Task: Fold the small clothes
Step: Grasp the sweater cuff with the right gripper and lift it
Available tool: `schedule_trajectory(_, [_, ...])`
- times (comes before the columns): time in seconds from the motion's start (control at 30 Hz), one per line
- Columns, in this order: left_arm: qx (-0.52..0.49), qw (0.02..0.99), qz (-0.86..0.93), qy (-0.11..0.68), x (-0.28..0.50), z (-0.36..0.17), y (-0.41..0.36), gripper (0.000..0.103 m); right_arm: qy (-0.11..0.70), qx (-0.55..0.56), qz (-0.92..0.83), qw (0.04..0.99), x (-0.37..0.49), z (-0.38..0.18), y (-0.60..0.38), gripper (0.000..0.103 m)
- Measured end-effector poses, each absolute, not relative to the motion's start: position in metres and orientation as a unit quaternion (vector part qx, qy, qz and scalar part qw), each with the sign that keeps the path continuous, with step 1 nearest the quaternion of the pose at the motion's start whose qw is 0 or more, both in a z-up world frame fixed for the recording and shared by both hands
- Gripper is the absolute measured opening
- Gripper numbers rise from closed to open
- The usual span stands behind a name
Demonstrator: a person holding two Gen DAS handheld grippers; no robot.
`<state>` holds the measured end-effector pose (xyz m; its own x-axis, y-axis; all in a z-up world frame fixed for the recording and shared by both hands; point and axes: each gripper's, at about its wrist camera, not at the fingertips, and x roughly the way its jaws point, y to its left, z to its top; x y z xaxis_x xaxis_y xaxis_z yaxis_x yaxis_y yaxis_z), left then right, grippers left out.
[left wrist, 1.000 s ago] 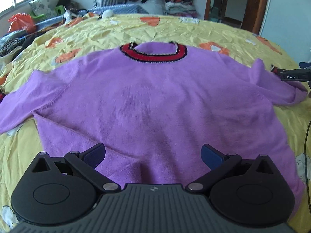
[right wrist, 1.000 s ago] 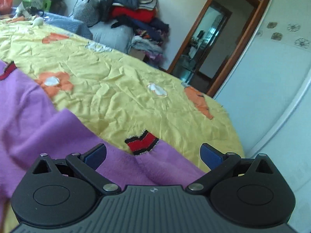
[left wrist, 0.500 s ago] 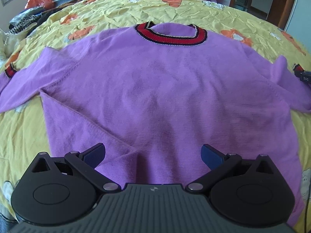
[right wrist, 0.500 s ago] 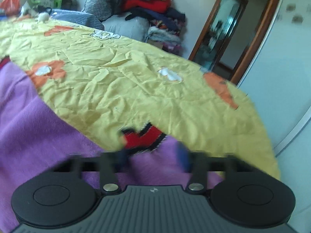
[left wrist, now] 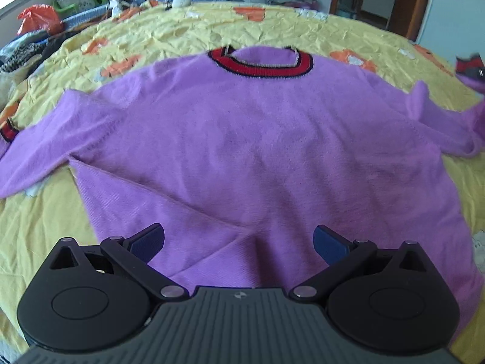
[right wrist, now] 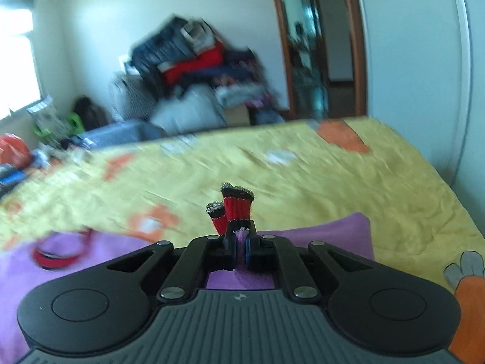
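A purple sweater (left wrist: 242, 151) with a red and black collar (left wrist: 260, 63) lies flat on the yellow bed cover (left wrist: 182, 30). Its lower left hem corner is folded over. My left gripper (left wrist: 239, 242) is open above the hem, holding nothing. My right gripper (right wrist: 241, 250) is shut on the sweater's right sleeve just behind its red and black cuff (right wrist: 235, 209), lifted off the bed. That raised cuff and gripper show at the far right of the left wrist view (left wrist: 469, 66). The left sleeve (left wrist: 30, 151) lies spread out to the left.
A pile of clothes and bags (right wrist: 194, 69) stands beyond the bed's far edge. A doorway (right wrist: 315, 45) and white wall are at the right. An orange bag (left wrist: 36, 18) and clutter sit at the far left by a window.
My right gripper closed on the right sleeve near the cuff and lifted it off the bed. My left gripper stayed open and rose slightly over the hem.
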<state>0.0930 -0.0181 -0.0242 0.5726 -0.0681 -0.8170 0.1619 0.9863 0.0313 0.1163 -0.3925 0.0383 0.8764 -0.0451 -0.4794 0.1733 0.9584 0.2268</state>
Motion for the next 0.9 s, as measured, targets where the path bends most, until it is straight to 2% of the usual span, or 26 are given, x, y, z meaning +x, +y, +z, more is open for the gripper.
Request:
schedule_trajectory(0.17, [0.061, 0.903, -0.048, 0.423, 0.080, -0.009, 0.000, 0.103, 0.225, 0.173, 0.010, 0.959, 0.120, 0.050, -0.317, 0.005])
schedule_trajectory(0.27, [0.053, 0.906, -0.029, 0.420, 0.076, -0.005, 0.013, 0.103, 0.246, 0.206, 0.063, 0.945, 0.137, 0.037, -0.272, 0.005])
schedule_trajectory(0.5, [0.021, 0.905, 0.011, 0.424, 0.064, 0.001, 0.040, 0.103, 0.300, 0.202, 0.161, 0.918, 0.171, 0.009, -0.178, 0.005])
schedule_trajectory(0.7, [0.022, 0.900, 0.033, 0.433, 0.063, 0.003, 0.046, 0.103, 0.316, 0.210, 0.200, 0.903, 0.174, -0.006, -0.137, 0.005])
schedule_trajectory(0.9, [0.038, 0.899, 0.046, 0.434, 0.063, 0.005, 0.041, 0.103, 0.293, 0.220, 0.243, 0.898, 0.171, 0.000, -0.115, 0.005])
